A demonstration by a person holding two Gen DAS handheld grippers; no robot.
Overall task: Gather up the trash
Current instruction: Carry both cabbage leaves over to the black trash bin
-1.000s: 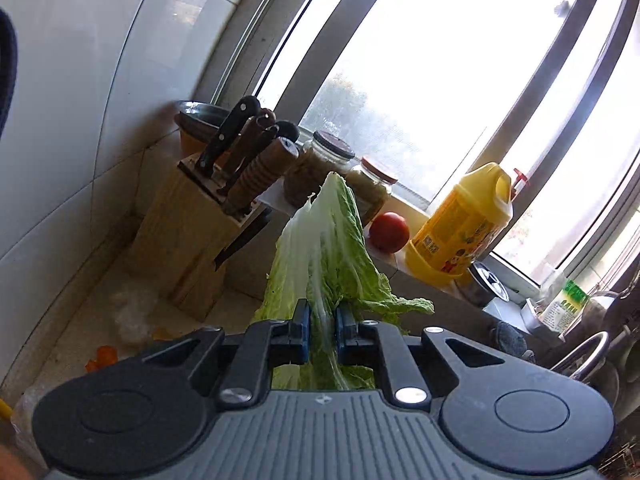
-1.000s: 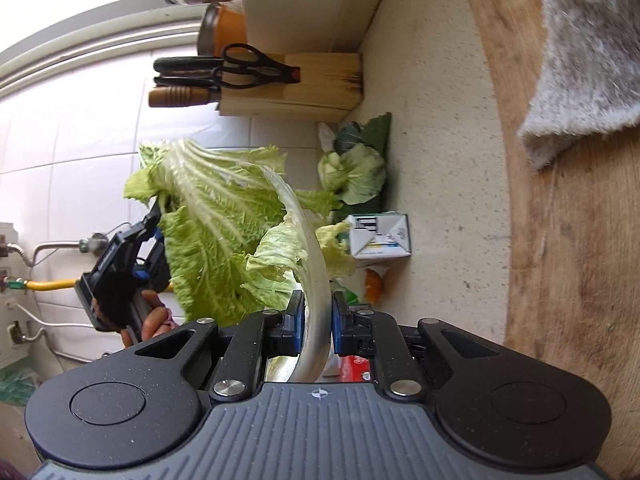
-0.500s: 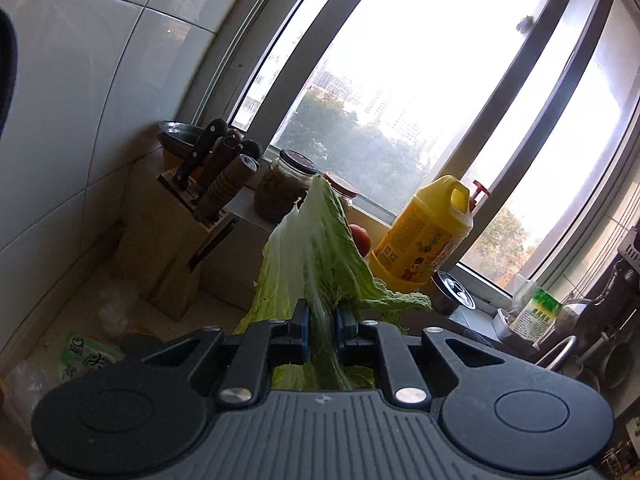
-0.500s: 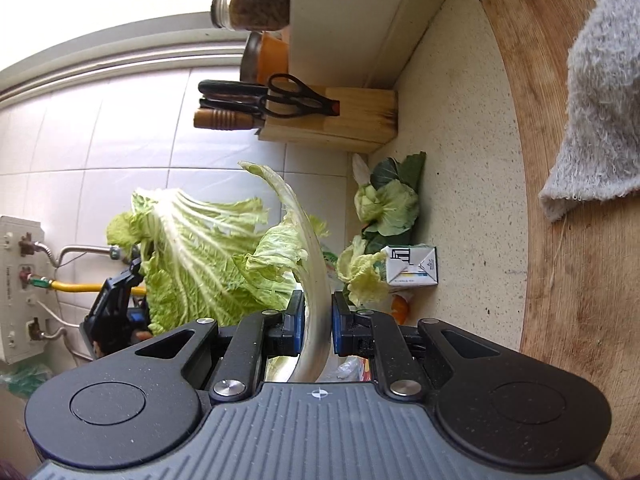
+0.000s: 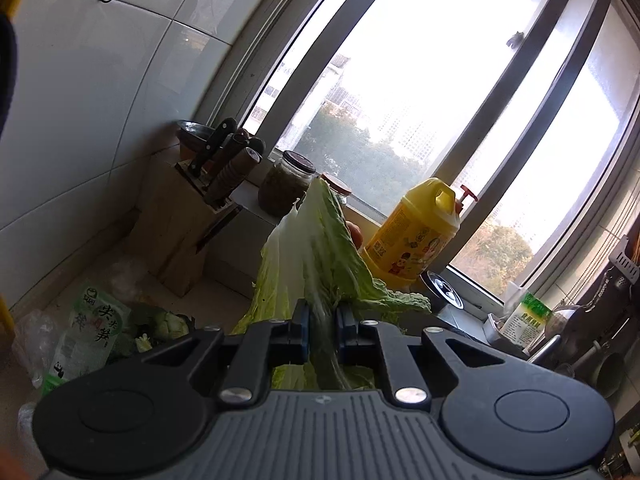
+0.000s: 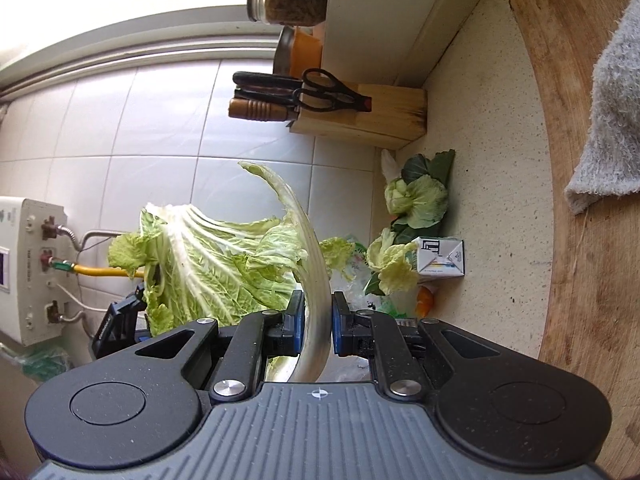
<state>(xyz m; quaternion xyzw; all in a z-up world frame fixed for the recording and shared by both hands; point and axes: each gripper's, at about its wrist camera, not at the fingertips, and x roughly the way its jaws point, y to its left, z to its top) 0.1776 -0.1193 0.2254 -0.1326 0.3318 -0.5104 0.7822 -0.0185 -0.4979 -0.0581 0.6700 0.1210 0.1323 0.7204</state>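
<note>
Daylight floods through the window [image 5: 400, 92], blown out to white glare above the yellow bottle [image 5: 416, 236]. Left of the window, the knife block [image 5: 180, 232] sits in dim backlit shadow, its details perhaps lost. Fisheye bending curves the window frame; the right wrist view is evenly bright and sharp.

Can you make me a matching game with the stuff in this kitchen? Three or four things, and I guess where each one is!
Things:
1. black-handled scissors
2. big yellow plastic jug
3. small white paper carton
4. pale green cabbage leaf

Places:
A. on the windowsill
B. pinched in the right gripper
C. stuck in the wooden knife block
D. lying on the speckled counter

Pairs: 1-C, 2-A, 3-D, 4-B
</note>
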